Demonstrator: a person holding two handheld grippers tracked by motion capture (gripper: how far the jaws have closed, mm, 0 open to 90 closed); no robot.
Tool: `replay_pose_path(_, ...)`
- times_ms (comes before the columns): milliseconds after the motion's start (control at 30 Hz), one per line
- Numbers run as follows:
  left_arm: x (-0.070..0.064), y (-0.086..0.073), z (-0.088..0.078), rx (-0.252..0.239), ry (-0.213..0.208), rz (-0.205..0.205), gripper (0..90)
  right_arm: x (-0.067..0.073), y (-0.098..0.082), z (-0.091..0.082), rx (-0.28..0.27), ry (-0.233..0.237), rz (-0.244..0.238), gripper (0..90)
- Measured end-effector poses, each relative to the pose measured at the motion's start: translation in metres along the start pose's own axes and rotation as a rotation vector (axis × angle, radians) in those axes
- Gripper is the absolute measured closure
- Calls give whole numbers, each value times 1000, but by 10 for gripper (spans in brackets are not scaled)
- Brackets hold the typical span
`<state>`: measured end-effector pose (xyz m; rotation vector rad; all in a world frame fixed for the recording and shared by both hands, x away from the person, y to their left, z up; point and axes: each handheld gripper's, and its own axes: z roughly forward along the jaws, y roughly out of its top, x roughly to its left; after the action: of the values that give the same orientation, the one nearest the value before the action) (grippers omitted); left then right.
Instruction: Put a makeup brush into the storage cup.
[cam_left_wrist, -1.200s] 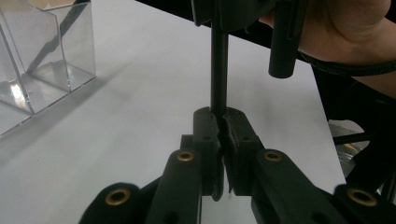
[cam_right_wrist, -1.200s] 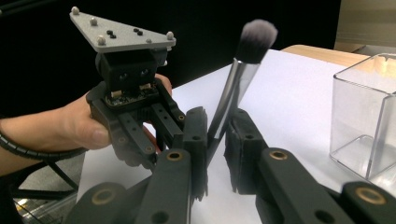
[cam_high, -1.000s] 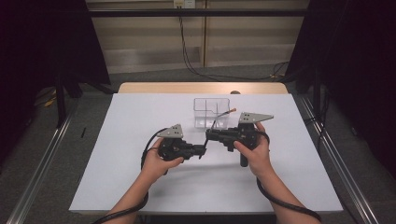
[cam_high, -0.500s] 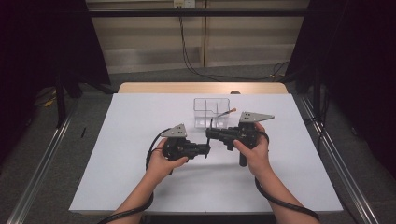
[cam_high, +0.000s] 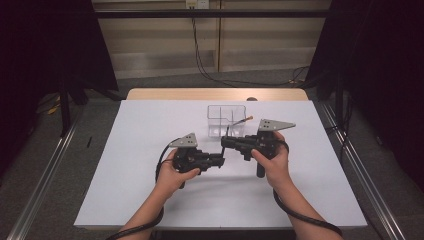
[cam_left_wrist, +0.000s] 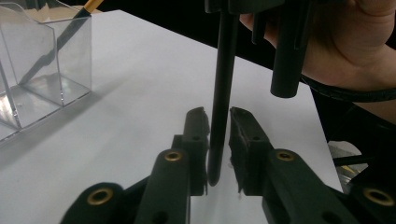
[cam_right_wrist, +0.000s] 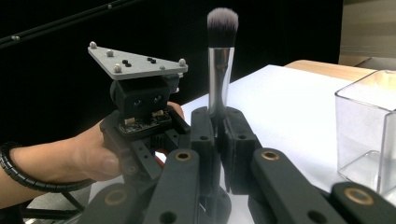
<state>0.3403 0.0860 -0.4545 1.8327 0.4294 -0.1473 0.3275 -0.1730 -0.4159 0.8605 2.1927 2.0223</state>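
A makeup brush (cam_right_wrist: 220, 56) with a black handle (cam_left_wrist: 223, 84), silver ferrule and grey bristles stands upright. My right gripper (cam_right_wrist: 217, 121) is shut on it just below the ferrule. In the high view the right gripper (cam_high: 225, 142) is at mid-table, and the left gripper (cam_high: 222, 161) meets it from the left, slightly lower. The left gripper (cam_left_wrist: 217, 121) has the lower end of the handle between its jaws. Those jaws have just been opening, and a narrow gap shows beside the handle, above the white table (cam_left_wrist: 130, 93).
A clear plastic box (cam_high: 226, 120) stands just beyond the grippers, with a thin orange-tipped stick (cam_high: 245, 120) leaning in it. The box (cam_right_wrist: 369, 135) is at the right in the right gripper view. Black curtains flank the table, and metal rails run along both sides.
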Motion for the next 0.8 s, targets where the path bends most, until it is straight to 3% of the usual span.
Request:
replay_pose_path(167, 0, 1, -5, -25, 6, 11, 646, 0, 2, -3, -5, 1, -6, 843)
replay_pose_path(300, -1, 2, -9, -28, 34, 54, 510, 0, 3, -5, -8, 4, -9, 843)
replay_pose_path(433, 0, 3, -14, -26, 60, 54, 372, 0, 3, -7, -9, 3, -17, 843)
replay_pose_path(800, 3, 2, -24, -34, 100, 59, 114, -1, 4, -7, -6, 3, -26, 843)
